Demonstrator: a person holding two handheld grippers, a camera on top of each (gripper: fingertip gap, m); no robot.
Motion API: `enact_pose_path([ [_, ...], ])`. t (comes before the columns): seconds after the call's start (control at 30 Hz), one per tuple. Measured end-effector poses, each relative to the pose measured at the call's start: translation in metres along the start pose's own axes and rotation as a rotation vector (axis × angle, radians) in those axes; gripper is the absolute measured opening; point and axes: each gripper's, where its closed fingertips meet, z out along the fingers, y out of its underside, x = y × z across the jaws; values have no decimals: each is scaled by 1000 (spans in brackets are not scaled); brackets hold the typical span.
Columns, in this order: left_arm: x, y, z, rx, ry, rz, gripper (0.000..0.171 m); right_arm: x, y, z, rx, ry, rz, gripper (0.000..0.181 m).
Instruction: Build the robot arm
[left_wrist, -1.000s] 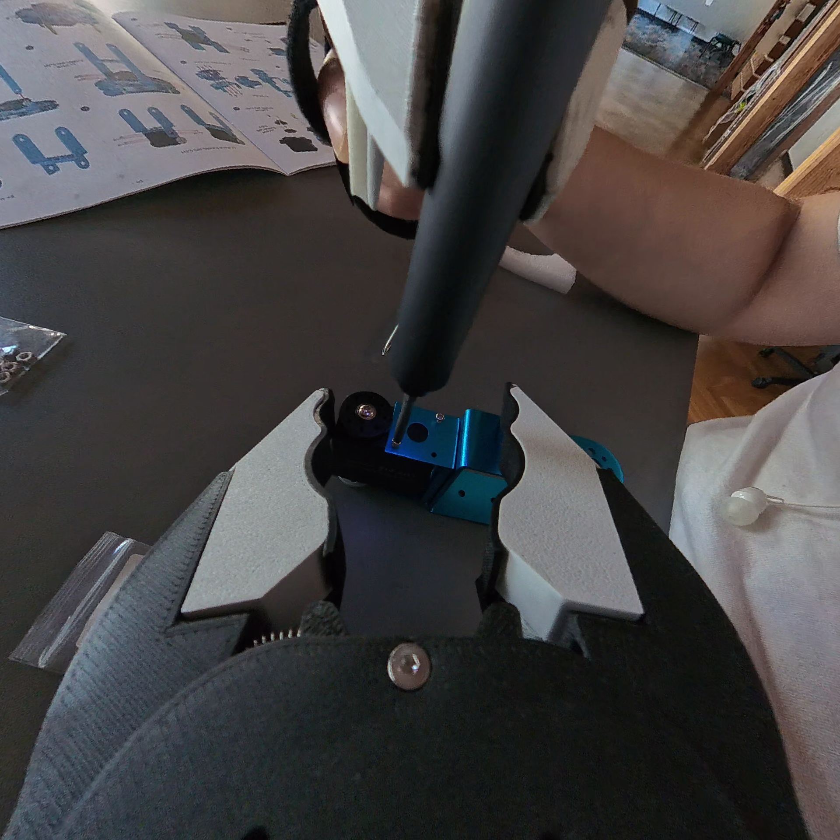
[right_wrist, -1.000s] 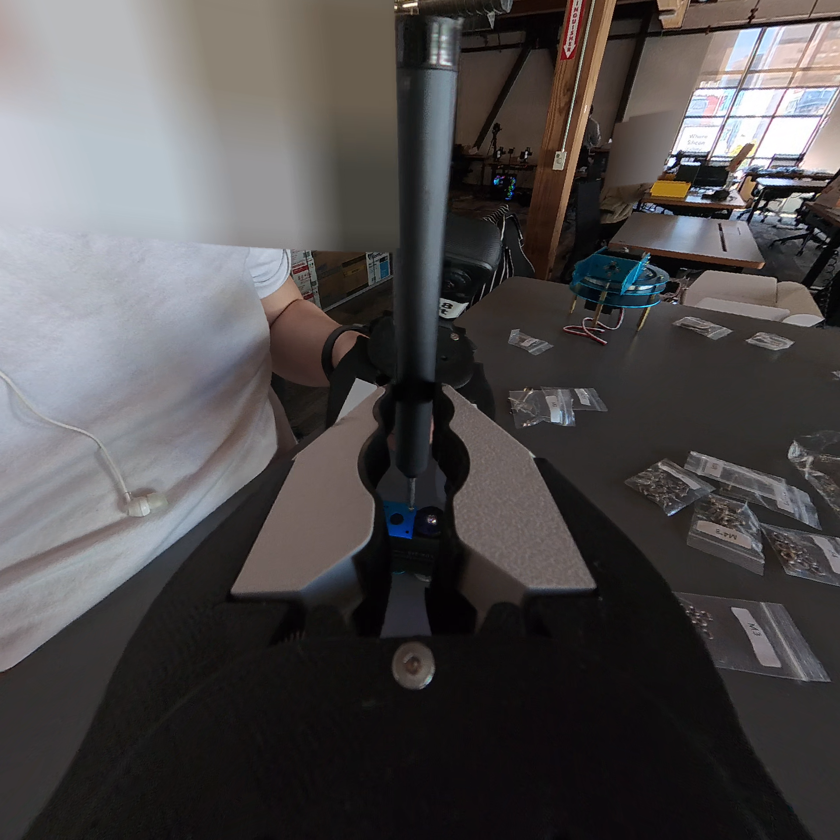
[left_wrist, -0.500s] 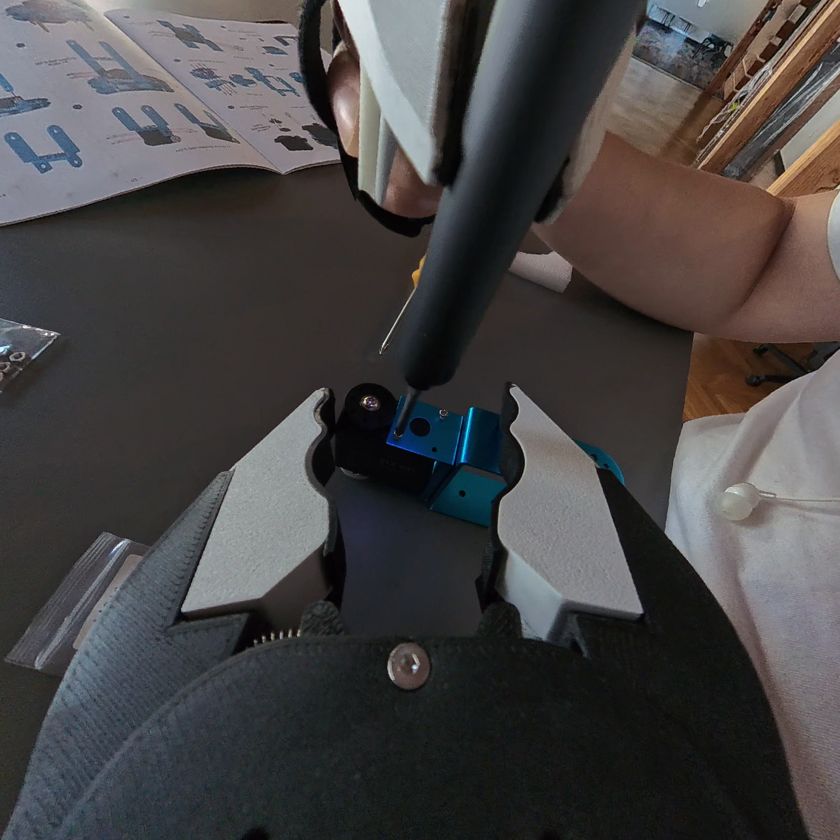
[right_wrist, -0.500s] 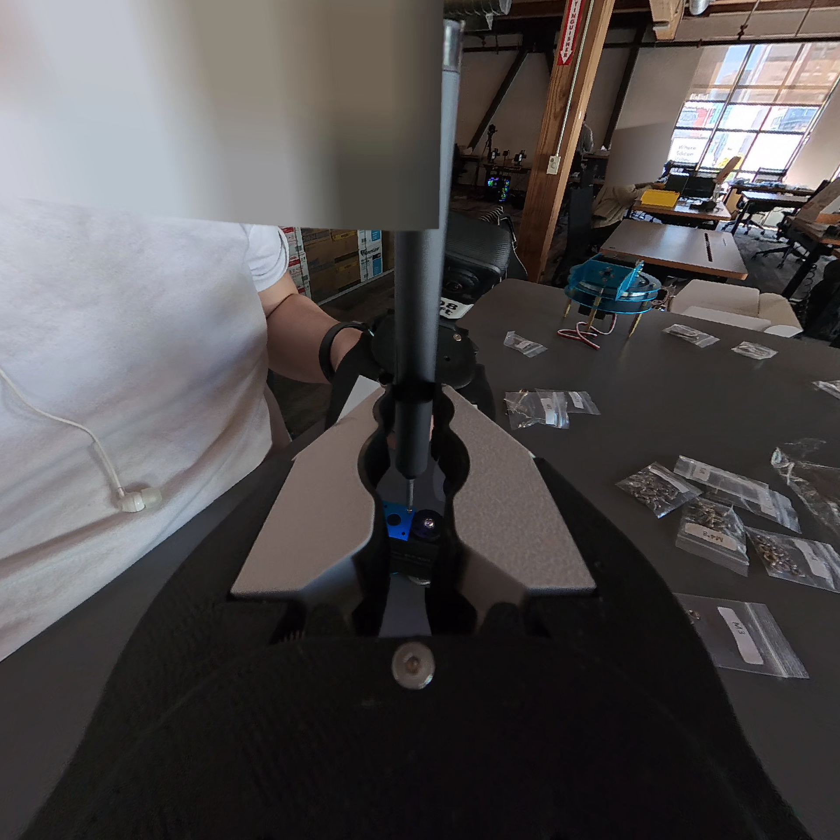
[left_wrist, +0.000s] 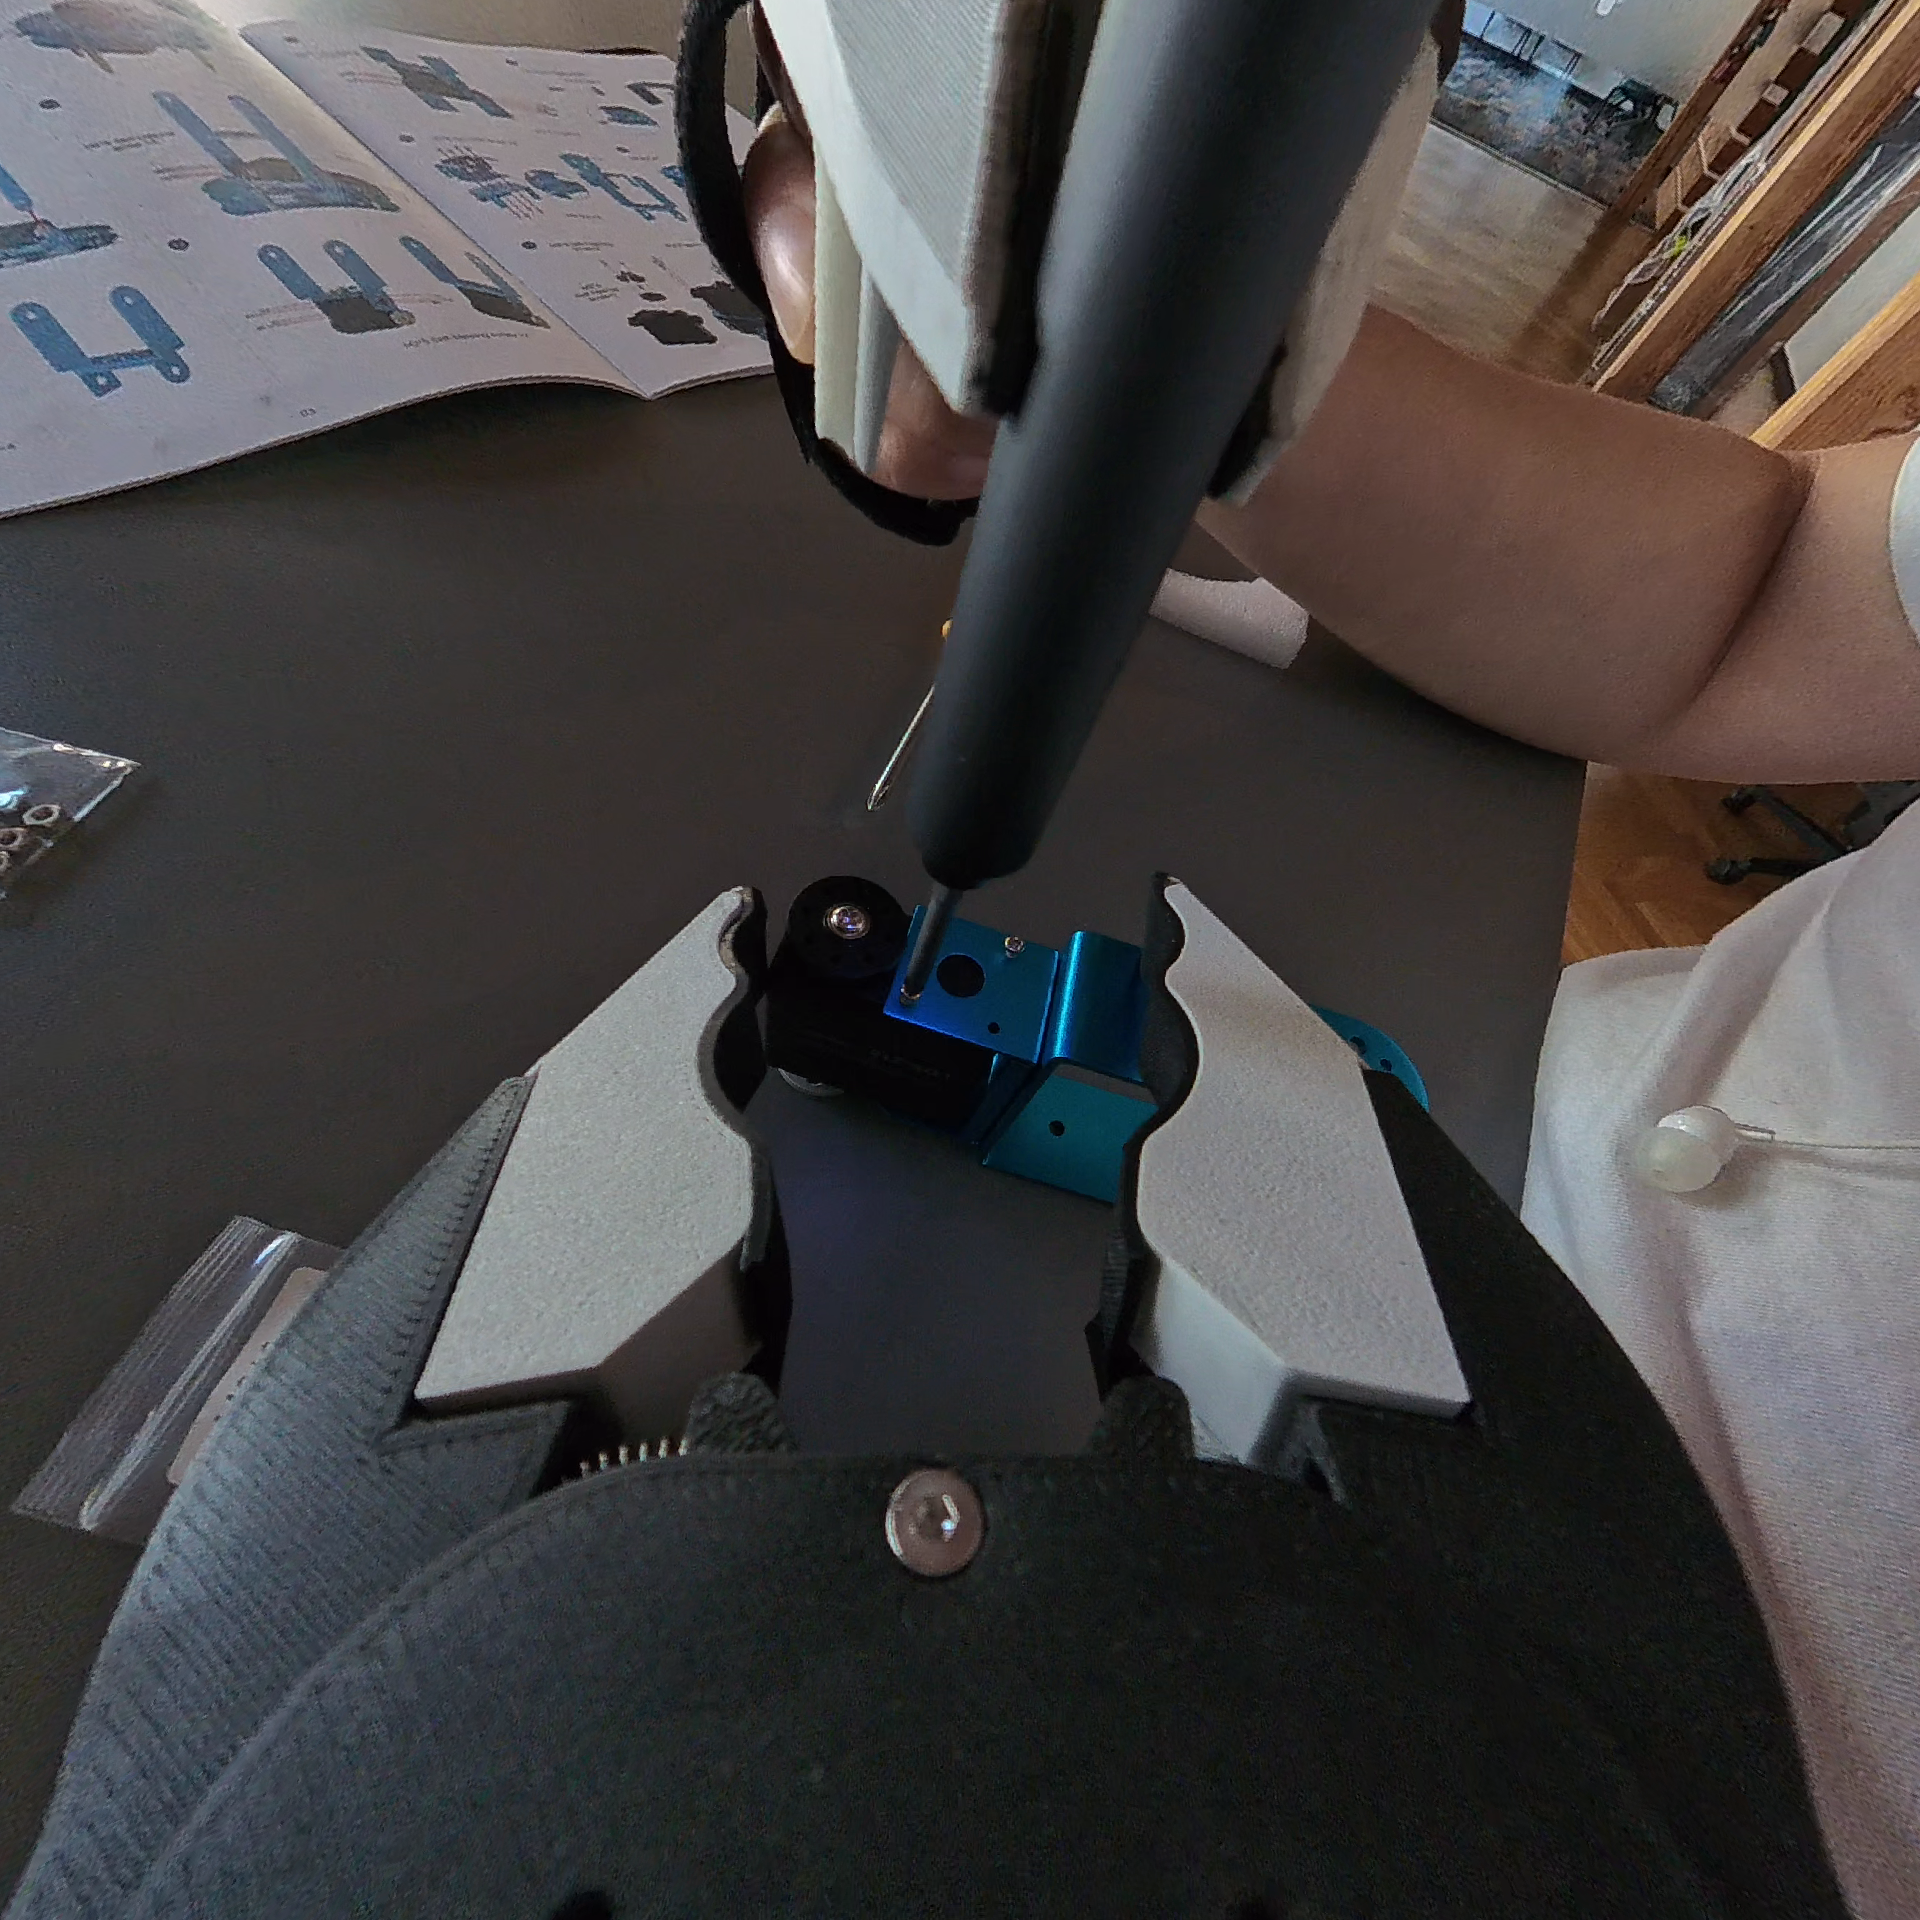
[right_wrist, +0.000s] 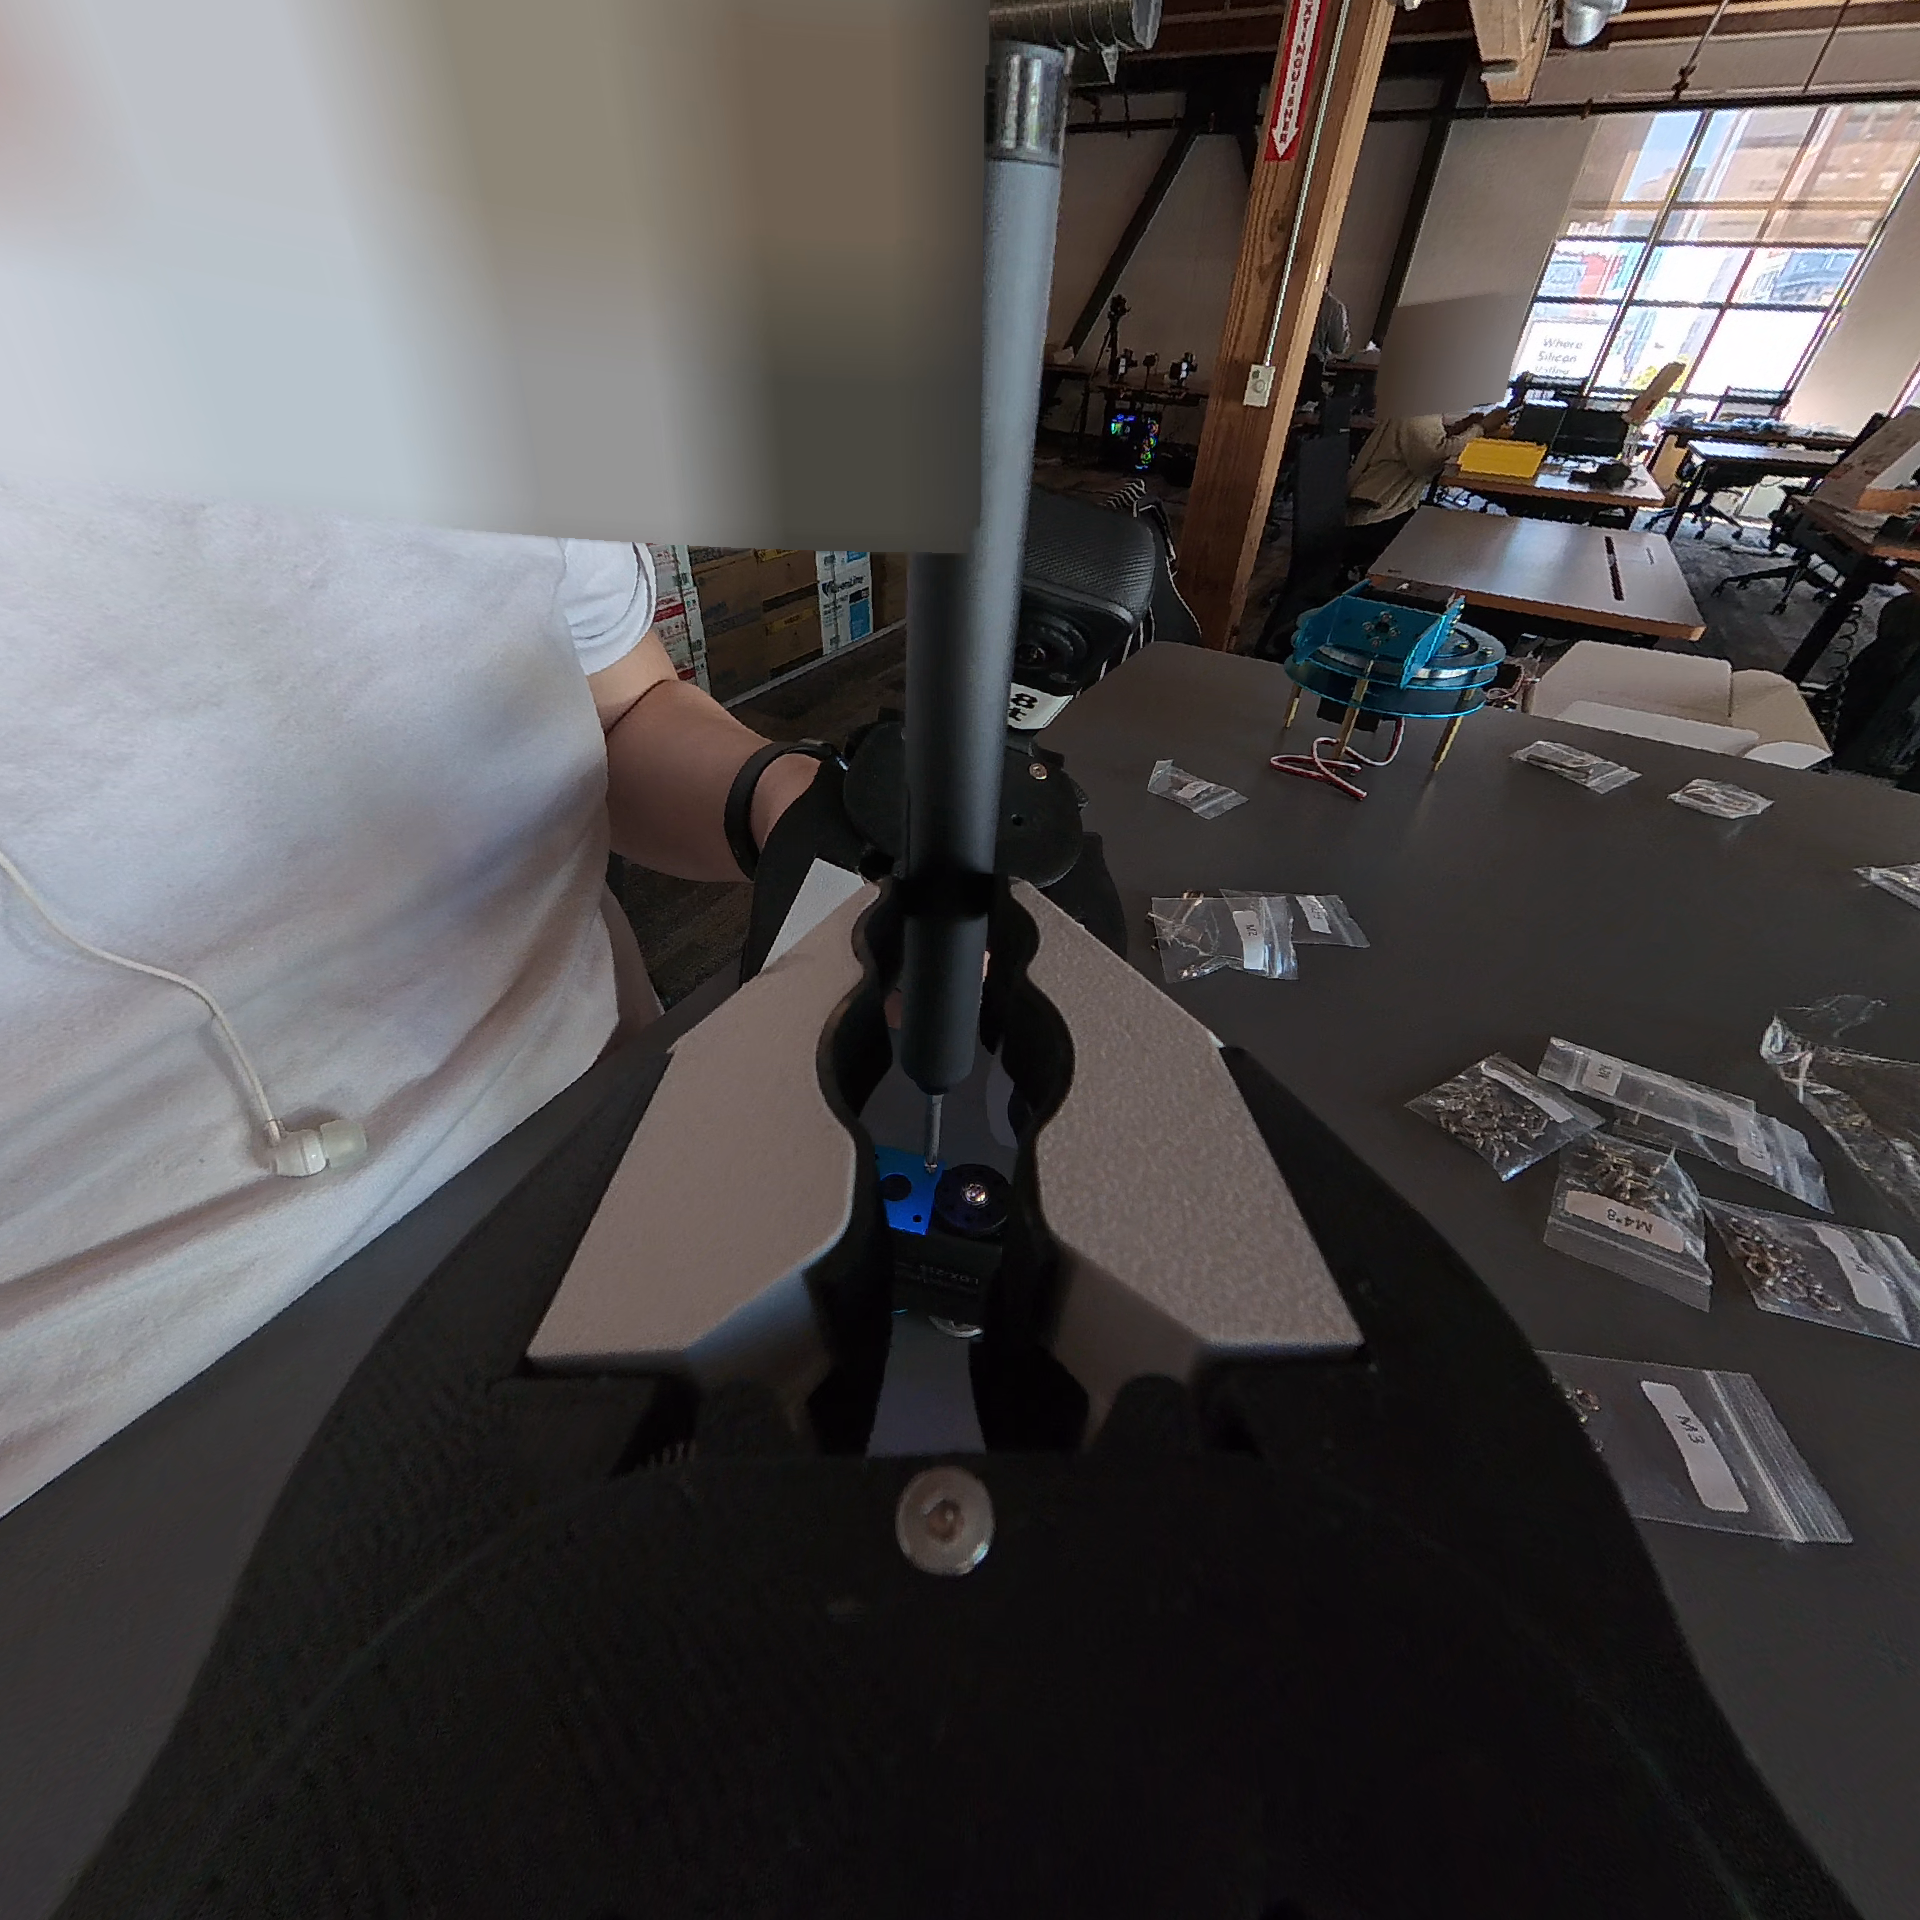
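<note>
A black servo (left_wrist: 862, 1029) with a blue metal bracket (left_wrist: 987, 987) stands on the dark table (left_wrist: 468, 727). My left gripper (left_wrist: 951, 935) is shut on it, one fingertip on the servo and the other on the bracket. My right gripper (right_wrist: 940, 935) is shut on a dark grey screwdriver (right_wrist: 951, 831) held nearly upright. The screwdriver's tip (left_wrist: 912, 992) rests on a small screw at the bracket's corner, next to the servo's round horn (left_wrist: 844, 920). In the right wrist view the bracket (right_wrist: 902, 1195) and servo (right_wrist: 961, 1236) show between my fingers. The right gripper (left_wrist: 904, 156) shows at the top of the left wrist view.
An open instruction booklet (left_wrist: 312, 208) lies at the back left. Several clear bags of screws (right_wrist: 1621, 1216) lie to the right. A round blue assembly on standoffs (right_wrist: 1392, 665) stands farther off. A thin second screwdriver (left_wrist: 904, 748) lies behind the servo. The person's white shirt (left_wrist: 1714, 1351) is close by.
The screwdriver tip has stayed on the bracket's corner screw. The right gripper and the handle have shifted and tilted slightly. The left gripper keeps its hold.
</note>
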Motion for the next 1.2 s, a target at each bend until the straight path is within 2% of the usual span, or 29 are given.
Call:
enact_pose_path([
  [0.27,0,0,-1,-1,2,2,74,3,0,1,-19,45,13,16],
  [0.4,-3,-6,-14,31,-3,27,78,4,2,0,-37,72,5,17],
  [0.57,-1,-40,-37,168,-6,125,56,5,2,0,-44,85,5,17],
  [0.67,3,-43,-36,163,8,173,36,6,2,0,-64,89,10,17],
  [0.8,0,-46,-36,167,-15,200,17,6,1,2,-50,110,31,16],
  [0.9,-1,-49,-38,166,-14,210,17,7,-1,1,-50,149,14,16],
  [1.0,-6,-53,-46,177,-36,176,43,5,-4,0,-49,158,5,16],
  [1.2,-18,-28,-71,138,-40,85,43,2,-25,-15,32,218,3,16],
])
